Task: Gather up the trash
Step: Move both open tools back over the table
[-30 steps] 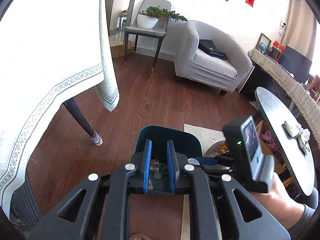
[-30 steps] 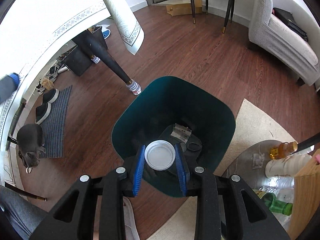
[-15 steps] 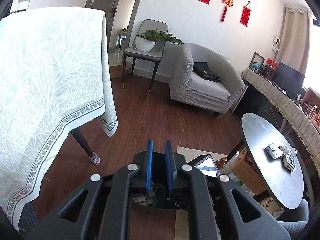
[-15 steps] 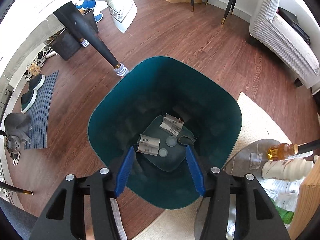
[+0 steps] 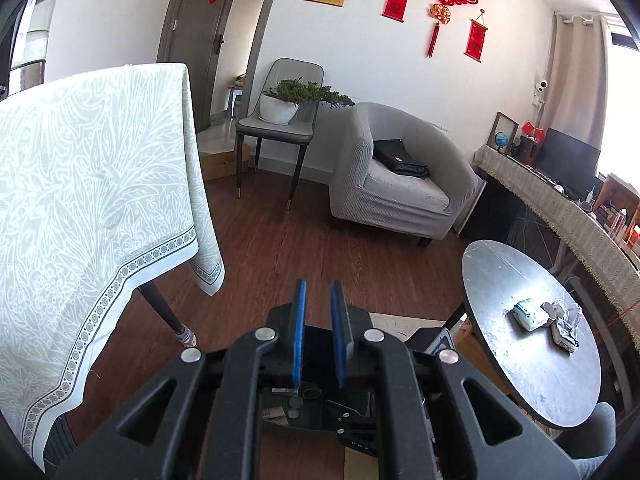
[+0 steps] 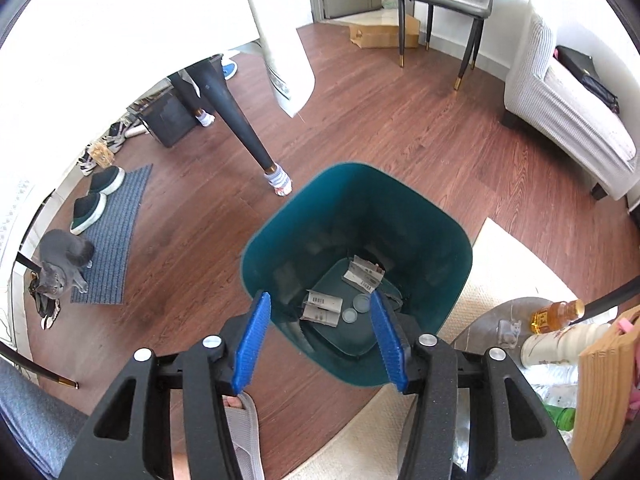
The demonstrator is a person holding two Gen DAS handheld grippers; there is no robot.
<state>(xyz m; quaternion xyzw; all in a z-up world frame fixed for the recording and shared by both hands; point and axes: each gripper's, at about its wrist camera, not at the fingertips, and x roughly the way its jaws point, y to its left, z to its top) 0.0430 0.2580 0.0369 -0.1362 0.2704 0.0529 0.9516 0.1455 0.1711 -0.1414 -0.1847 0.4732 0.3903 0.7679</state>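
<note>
My right gripper [image 6: 320,340] hangs steeply tipped down over the teal trash bin [image 6: 452,240], its blue pads [image 6: 252,340] apart and drawing inward with nothing between them. Below its frame I see a slippered foot [image 6: 240,432] on the wood floor, partly hidden by the gripper body.

My left gripper [image 5: 318,332] points at a shallower downward angle out over the room; its pads stand narrowly apart, almost together, and grip nothing. Its black frame blocks most of the bin from that view, so I only catch a patch of the bin's floor through the linkage.

The trash lies at the bottom of the bin: two crumpled paper labels with barcodes [image 6: 322,306], a second scrap of printed paper [image 6: 362,276] toward the far wall, and two small round caps [image 6: 356,308] side by side between them. The bin stands on the floor, touching the edge of a pale rug [image 6: 500,264].

To the right, cut off by the frame edge, are an amber bottle [image 6: 554,314], a white bottle [image 6: 560,344] and a green bottle [image 6: 560,418]; what they rest on I cannot tell.

Farther off, a round grey table [image 5: 532,340] carries a tissue pack [image 5: 530,314] and small items too blurred to name. A grey cat [image 6: 62,268] sits by a striped mat [image 6: 116,236].
</note>
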